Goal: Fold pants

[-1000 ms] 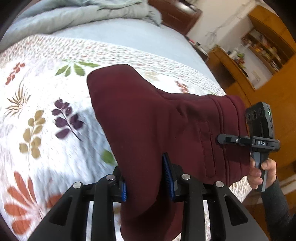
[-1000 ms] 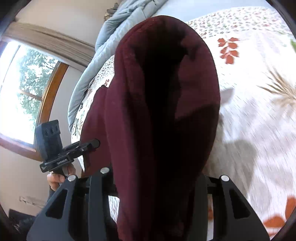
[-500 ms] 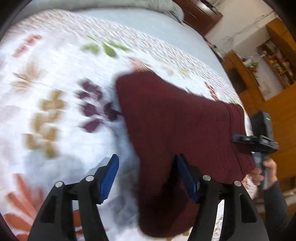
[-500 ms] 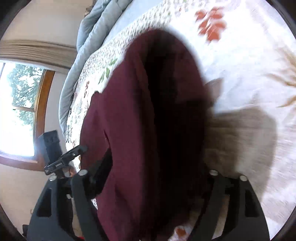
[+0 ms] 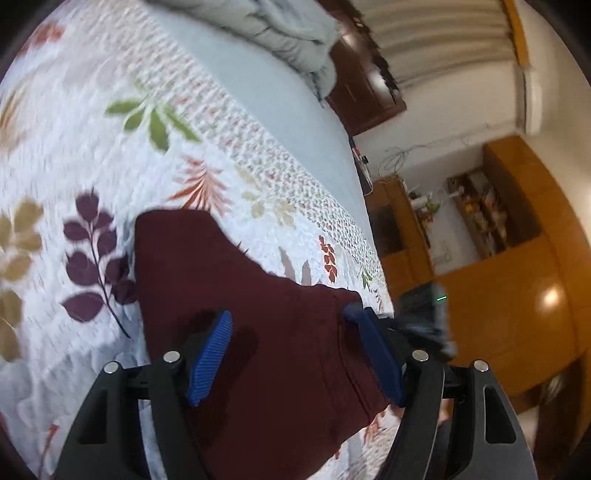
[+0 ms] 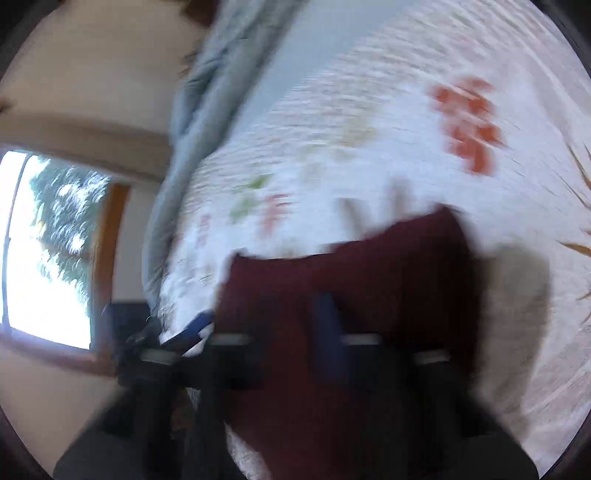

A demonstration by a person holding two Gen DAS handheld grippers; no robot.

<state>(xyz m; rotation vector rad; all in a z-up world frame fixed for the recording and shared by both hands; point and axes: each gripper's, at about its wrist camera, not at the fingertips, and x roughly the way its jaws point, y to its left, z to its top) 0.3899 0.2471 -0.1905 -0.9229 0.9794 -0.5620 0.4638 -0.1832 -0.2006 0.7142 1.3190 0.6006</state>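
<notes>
Folded maroon pants lying flat on a leaf-print quilt, near the bed's edge. Spread wide over them, the left gripper, blue pads well apart, one above the middle of the cloth, the other over the waistband side; nothing held between them. Whether the pads touch the cloth, impossible to say. Beyond the waistband end, a blurred glimpse of the right gripper's body with a small green light. Farther off, a grey duvet bunched at the head of the bed, a dark wooden headboard behind it, and orange-brown cabinets along the wall.

From the right wrist view, heavily blurred: pants spread on the quilt, right gripper hovering over their near end, fingers apart with a blue pad above the cloth and the other off the edge; nothing gripped. At far left, a bright window with trees outside and the duvet running along the bed's side.
</notes>
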